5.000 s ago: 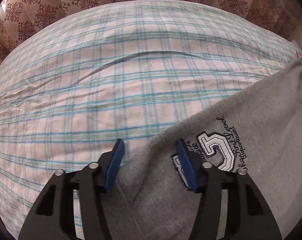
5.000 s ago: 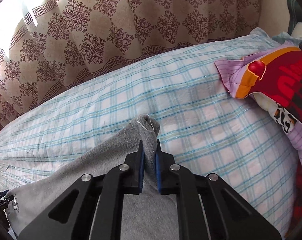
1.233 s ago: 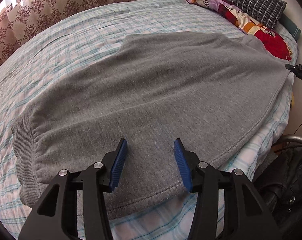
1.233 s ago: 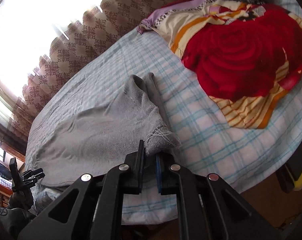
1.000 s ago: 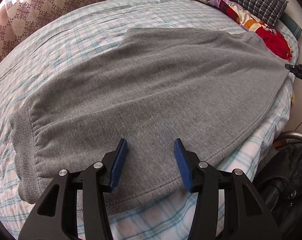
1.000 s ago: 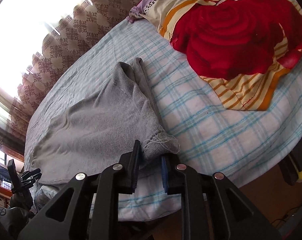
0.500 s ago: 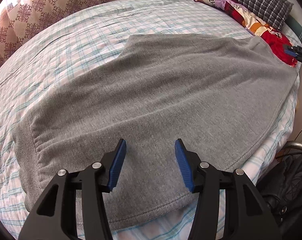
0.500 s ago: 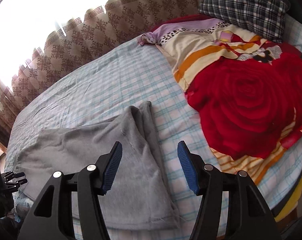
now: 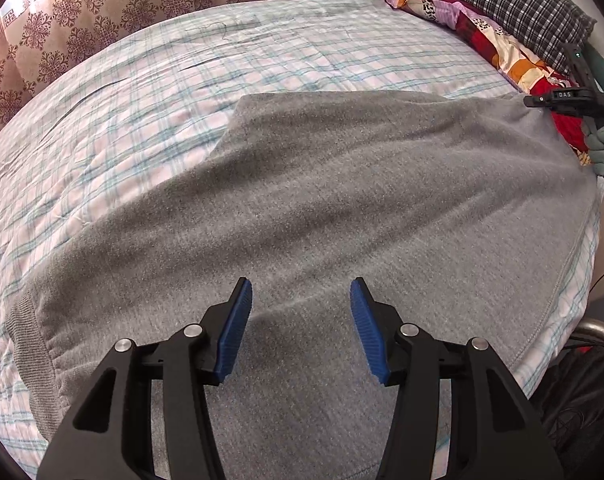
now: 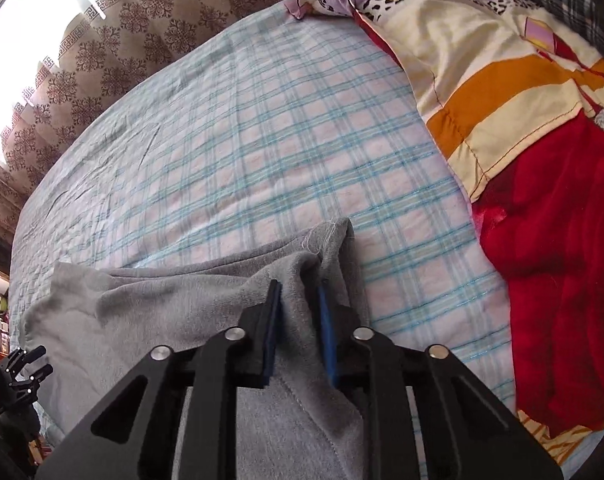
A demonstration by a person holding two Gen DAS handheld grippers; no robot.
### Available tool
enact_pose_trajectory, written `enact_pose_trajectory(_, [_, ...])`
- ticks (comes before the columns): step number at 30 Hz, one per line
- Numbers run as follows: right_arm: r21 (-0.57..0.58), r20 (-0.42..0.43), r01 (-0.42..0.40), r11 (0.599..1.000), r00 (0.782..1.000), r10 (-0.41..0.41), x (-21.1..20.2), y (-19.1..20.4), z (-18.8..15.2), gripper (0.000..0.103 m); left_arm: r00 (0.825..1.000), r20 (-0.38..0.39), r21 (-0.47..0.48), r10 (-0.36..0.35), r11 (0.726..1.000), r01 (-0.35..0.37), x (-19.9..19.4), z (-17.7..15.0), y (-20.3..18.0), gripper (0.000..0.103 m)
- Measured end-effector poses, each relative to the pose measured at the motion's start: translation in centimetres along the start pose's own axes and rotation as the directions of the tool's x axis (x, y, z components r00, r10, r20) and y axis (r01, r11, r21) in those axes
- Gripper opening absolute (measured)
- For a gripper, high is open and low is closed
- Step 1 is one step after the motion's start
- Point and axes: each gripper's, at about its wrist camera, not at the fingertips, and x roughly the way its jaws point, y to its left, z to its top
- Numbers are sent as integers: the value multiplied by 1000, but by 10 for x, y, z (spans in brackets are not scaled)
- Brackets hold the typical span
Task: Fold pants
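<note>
Grey pants (image 9: 341,200) | flat (lengthwise), cuffs toward right hand-held gripper (image 10: 298,292)

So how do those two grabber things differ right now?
The left gripper has its jaws spread wide, holding nothing, above the gray pants; the right gripper has its jaws nearly together on a bunched fold of them. The left is near the waistband, the right at the hem end. Both have black frames and blue pads.

The grey pants (image 9: 341,208) run under the left gripper (image 9: 301,320) and off the frame's bottom edge; in the right wrist view, their cuff fold between the right gripper (image 10: 300,316) pads hides the bite depth
</note>
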Motion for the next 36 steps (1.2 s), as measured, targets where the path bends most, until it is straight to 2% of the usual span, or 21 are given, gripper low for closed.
enact_pose_trajectory(4, [-69,157,73,995,986,-62,-34,11,2,5,1000,-17,-50,14,999,-15,12,3,10,53])
enact_pose_trajectory(8, [-91,132,132,987,984,-119,-6,7,3,5,1000,-26,-100,16,995,-19,22,2,19,53])
enact_pose_trajectory(12, [-78,93,154,985,985,-147,24,-6,-1,6,999,-22,-100,29,994,-31,23,2,18,53])
enact_pose_trajectory(14, [-65,83,163,985,984,-157,29,-9,-3,13,999,-23,-96,30,995,-32,22,2,18,53])
enact_pose_trajectory(15, [-58,85,179,982,981,-174,26,-10,-3,25,999,-24,-97,27,995,-29,22,2,19,54])
enact_pose_trajectory(16, [-40,90,208,977,975,-204,23,-13,-3,47,999,-25,-99,24,995,-26,22,3,20,54])
enact_pose_trajectory(17, [-20,101,219,976,971,-216,19,-17,-2,56,999,-25,-100,21,995,-24,22,3,20,54])
enact_pose_trajectory(18, [1,108,211,977,972,-210,13,-21,-2,59,999,-24,-100,21,995,-23,22,2,21,54])
enact_pose_trajectory(21, [-6,155,235,972,960,-232,-7,-14,-6,59,1000,-19,-109,24,994,-26,20,-1,21,54])
enact_pose_trajectory(24, [-86,241,338,937,920,-310,-25,16,-10,59,1000,-11,-136,23,990,-24,16,-4,23,54])
enact_pose_trajectory(25, [-94,253,330,939,921,-297,-27,24,-12,59,1000,-7,-143,23,989,-24,14,-6,24,54])
enact_pose_trajectory(27, [-132,234,269,954,944,-234,-24,40,-13,59,1000,2,-152,22,988,-21,9,-10,24,54])
enact_pose_trajectory(30, [-196,191,232,953,962,-195,-6,56,-18,59,1000,11,-161,25,987,-23,1,-20,28,54])
enact_pose_trajectory(33, [-172,122,222,960,972,-203,18,50,-24,58,999,12,-155,39,987,-37,-7,-34,32,55])
enact_pose_trajectory(36, [-104,90,202,974,977,-193,32,26,-25,49,998,0,-142,58,988,-58,-12,-50,38,55])
